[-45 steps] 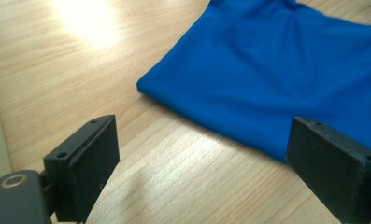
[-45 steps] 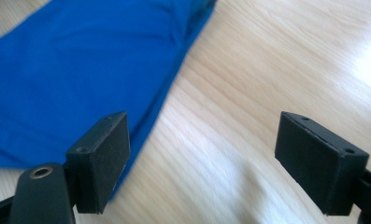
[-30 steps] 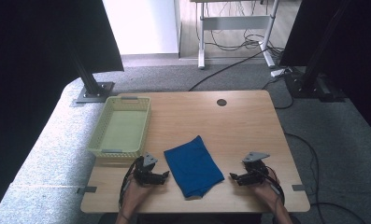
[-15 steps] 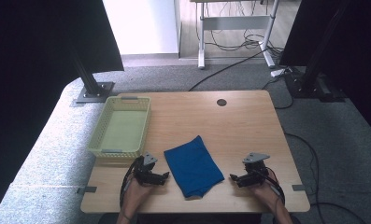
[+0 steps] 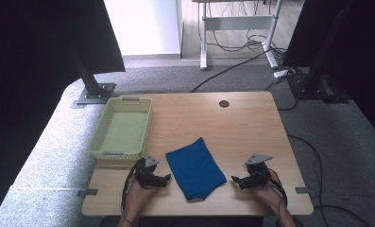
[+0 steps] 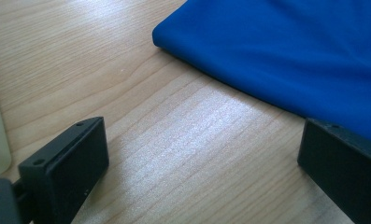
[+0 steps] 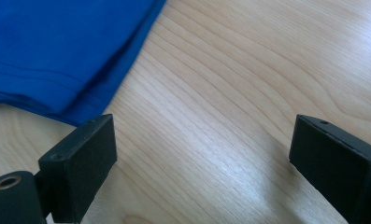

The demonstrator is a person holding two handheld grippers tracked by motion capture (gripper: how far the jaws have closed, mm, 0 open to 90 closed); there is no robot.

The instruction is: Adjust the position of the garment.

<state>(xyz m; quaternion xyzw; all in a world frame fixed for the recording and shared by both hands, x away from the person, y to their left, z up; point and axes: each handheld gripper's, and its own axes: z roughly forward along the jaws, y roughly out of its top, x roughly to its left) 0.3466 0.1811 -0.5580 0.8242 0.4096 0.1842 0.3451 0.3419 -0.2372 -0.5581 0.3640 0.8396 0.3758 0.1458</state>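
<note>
**Nothing moving yet, cloth waiting untouched**

Showing no shift against the earlier frames. Resting both on the table (image 5: 251,123) near its front edge: left gripper (image 5: 162,179), right gripper (image 5: 236,180), jaws spread wide, holding nothing. Lying between them, folded: blue cloth (image 5: 195,168). Standing at the left edge: yellow basket (image 5: 100,137). Leaving all handling undone, probably.

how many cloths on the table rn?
1. A folded blue cloth lies on the table near its front edge, between the left claw and the right claw, right of the yellow basket. Nothing seems hidden under it.
</note>
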